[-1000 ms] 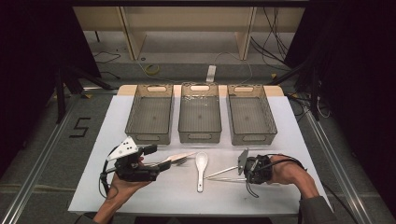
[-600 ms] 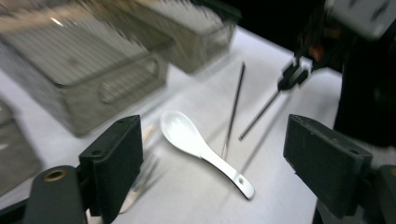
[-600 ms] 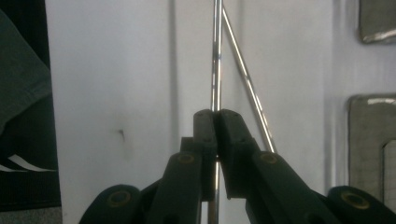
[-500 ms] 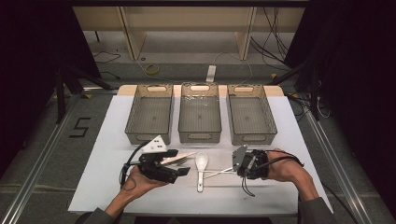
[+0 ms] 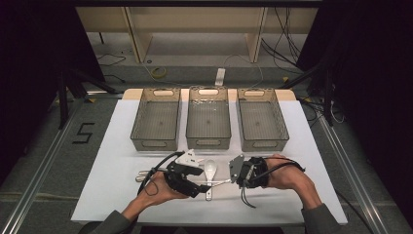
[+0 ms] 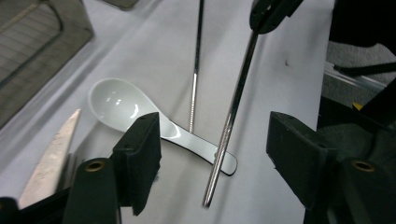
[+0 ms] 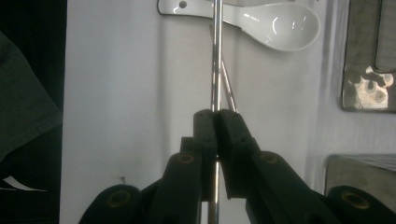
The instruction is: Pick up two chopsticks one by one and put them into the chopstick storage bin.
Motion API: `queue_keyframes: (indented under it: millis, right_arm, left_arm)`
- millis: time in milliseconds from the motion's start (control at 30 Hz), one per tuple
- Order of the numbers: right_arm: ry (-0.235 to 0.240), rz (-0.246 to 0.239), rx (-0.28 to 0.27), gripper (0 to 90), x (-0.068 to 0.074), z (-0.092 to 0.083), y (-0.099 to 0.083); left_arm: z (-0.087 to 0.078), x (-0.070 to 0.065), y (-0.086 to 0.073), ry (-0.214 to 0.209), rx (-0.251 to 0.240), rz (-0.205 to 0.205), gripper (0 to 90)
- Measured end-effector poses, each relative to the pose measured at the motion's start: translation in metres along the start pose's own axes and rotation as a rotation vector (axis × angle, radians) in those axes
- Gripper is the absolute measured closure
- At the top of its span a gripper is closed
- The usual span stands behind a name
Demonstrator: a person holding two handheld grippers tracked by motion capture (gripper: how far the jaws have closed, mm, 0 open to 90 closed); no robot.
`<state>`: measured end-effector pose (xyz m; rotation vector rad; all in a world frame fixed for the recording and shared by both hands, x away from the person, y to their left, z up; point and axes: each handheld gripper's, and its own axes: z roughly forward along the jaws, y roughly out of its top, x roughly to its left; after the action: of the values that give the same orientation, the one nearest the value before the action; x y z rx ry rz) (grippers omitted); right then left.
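On the white table (image 5: 117, 161), near the three bins (image 5: 208, 119), my right gripper (image 7: 215, 122) clamps a metal chopstick (image 6: 232, 109), raised over the white spoon (image 6: 122, 105). My left gripper (image 6: 212, 137), jaws apart and just closing, brackets the chopstick's free end without touching it.

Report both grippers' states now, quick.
Left gripper: open, jaws just closing in, either side of the lifted metal chopstick without pressing it.
Right gripper: shut on the metal chopstick.
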<state>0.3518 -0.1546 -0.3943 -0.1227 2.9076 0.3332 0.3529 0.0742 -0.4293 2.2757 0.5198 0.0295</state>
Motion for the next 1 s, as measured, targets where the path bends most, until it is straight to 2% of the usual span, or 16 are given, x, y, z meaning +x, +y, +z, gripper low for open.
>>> queue_keyframes:
  millis: [33,167,200,333,433,767,1000]
  right_arm:
    - [0.0,0.0,0.0,86.3,0.001,0.0,0.002]
    - [0.004,-0.021,0.002,86.3,0.003,0.0,0.007]
    - [0.005,-0.024,0.007,86.3,0.003,0.0,0.008]
    - [0.008,-0.038,0.005,86.3,0.005,0.0,0.011]
    - [0.008,-0.044,-0.006,86.2,0.006,0.0,0.013]
    - [0.022,-0.056,-0.001,86.2,0.007,0.001,0.015]
    - [0.028,-0.08,-0.007,85.9,0.008,0.002,0.015]
  left_arm:
    - [0.004,-0.002,0.0,0.001,0.028,0.033,37.9]
    - [0.007,-0.005,0.0,-0.008,0.042,0.06,45.3]
    - [0.007,-0.008,0.0,-0.011,0.051,0.083,47.4]
    - [0.008,-0.01,0.0,-0.018,0.064,0.115,56.4]
    - [0.008,-0.011,-0.001,-0.027,0.065,0.117,62.5]
    - [0.009,-0.013,-0.002,-0.038,0.078,0.163,81.7]
    - [0.006,-0.015,-0.002,-0.077,0.076,0.191,85.3]
